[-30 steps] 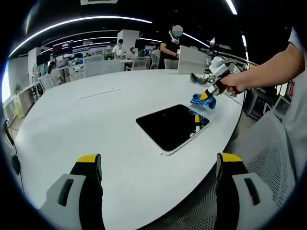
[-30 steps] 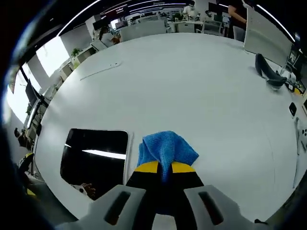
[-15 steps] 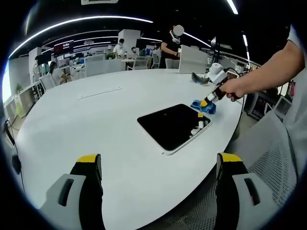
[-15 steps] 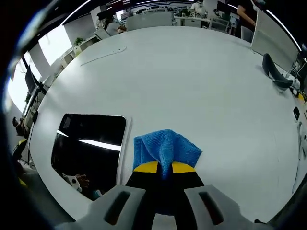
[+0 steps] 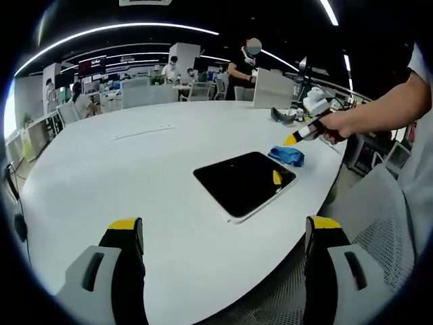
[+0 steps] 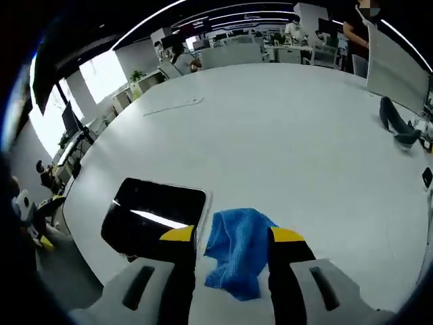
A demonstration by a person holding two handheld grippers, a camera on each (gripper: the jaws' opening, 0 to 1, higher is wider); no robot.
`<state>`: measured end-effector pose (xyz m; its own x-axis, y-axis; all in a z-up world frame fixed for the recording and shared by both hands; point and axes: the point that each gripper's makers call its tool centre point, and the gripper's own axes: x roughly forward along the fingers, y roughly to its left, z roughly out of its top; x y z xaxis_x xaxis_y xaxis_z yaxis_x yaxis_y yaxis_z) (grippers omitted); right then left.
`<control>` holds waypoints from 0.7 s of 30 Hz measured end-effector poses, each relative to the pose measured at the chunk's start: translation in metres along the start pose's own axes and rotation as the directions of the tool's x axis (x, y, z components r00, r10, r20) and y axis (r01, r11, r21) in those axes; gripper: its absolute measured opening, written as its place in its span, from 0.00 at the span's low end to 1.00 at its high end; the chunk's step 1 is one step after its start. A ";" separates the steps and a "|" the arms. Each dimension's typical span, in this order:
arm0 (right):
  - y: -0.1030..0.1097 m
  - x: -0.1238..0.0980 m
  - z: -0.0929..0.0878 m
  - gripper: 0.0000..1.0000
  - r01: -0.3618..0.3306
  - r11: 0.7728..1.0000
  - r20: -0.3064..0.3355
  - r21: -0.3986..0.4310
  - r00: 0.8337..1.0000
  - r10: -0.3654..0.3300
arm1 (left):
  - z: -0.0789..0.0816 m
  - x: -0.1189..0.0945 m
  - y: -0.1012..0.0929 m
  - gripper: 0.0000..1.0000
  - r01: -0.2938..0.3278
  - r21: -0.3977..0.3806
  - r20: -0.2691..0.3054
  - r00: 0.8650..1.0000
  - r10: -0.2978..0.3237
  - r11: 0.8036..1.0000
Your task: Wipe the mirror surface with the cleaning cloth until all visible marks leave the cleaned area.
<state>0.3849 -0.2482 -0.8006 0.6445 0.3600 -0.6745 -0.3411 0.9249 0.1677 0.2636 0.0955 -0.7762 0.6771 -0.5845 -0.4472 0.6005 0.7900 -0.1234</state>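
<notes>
The dark rectangular mirror (image 5: 243, 181) lies flat on the white table (image 5: 135, 176), near its right edge. Just beyond the mirror's far corner, the blue cleaning cloth (image 5: 286, 156) rests crumpled on the table. Above the cloth a person's hand holds my right gripper (image 5: 300, 135). In the right gripper view, the cloth (image 6: 238, 249) lies loose between the spread yellow-tipped jaws of the right gripper (image 6: 233, 235), which is open, and the mirror (image 6: 152, 217) is to its left. My left gripper (image 5: 223, 229) is open and holds nothing, well short of the mirror.
A black curved object (image 6: 396, 123) lies at the far side of the table beside a white upright panel (image 5: 272, 87). A mesh chair (image 5: 379, 217) stands at the table's right edge. People and desks fill the background.
The right gripper has opened and let go of the blue cloth, which now lies on the table by the mirror's corner. It has risen slightly. The left gripper has not moved.
</notes>
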 end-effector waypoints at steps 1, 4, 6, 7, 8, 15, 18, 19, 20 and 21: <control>-0.002 -0.008 -0.001 0.51 0.010 1.000 0.001 -0.027 1.000 -0.010 | 0.001 0.000 0.000 0.99 0.000 -0.003 0.003 1.000 0.000 1.000; 0.004 -0.026 -0.001 0.62 -0.026 0.996 0.067 -0.085 0.997 0.032 | 0.003 -0.001 -0.002 0.99 0.005 -0.011 0.014 1.000 -0.004 1.000; 0.011 -0.039 -0.006 0.66 -0.061 0.991 0.096 -0.118 0.993 0.072 | 0.005 -0.002 -0.003 0.99 0.010 -0.018 0.020 1.000 -0.010 1.000; 0.010 -0.044 -0.012 0.69 -0.046 0.992 0.085 -0.117 0.995 0.056 | 0.005 -0.002 -0.003 0.99 0.013 -0.021 0.021 1.000 -0.013 1.000; 0.010 -0.050 -0.017 0.71 -0.045 0.989 0.093 -0.140 0.994 0.058 | 0.005 -0.002 -0.004 0.99 0.018 -0.024 0.024 1.000 -0.017 1.000; 0.015 -0.084 -0.033 0.85 -0.046 0.977 0.117 -0.209 0.990 0.072 | 0.008 -0.003 -0.006 0.99 0.019 -0.026 0.036 0.999 -0.018 0.999; 0.016 -0.089 -0.041 0.90 -0.052 0.967 0.105 -0.251 0.991 0.081 | 0.006 -0.004 -0.001 0.99 0.005 -0.041 0.028 1.000 -0.004 0.999; 0.014 -0.090 -0.045 0.91 -0.052 0.967 0.101 -0.251 0.992 0.080 | 0.006 -0.004 0.000 0.99 0.002 -0.048 0.029 1.000 0.000 0.999; 0.012 -0.090 -0.046 0.92 -0.053 0.967 0.101 -0.248 0.992 0.080 | 0.006 -0.004 0.000 0.99 -0.001 -0.045 0.031 1.000 0.002 0.999; 0.010 -0.090 -0.049 0.93 -0.058 0.971 0.102 -0.231 0.991 0.083 | 0.003 -0.005 0.000 0.99 -0.007 -0.034 0.019 1.000 0.007 0.999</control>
<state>0.2904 -0.2777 -0.7731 0.6803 0.4464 -0.5812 -0.5268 0.8492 0.0356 0.2619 0.0981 -0.7718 0.6894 -0.5822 -0.4310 0.5811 0.7997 -0.1508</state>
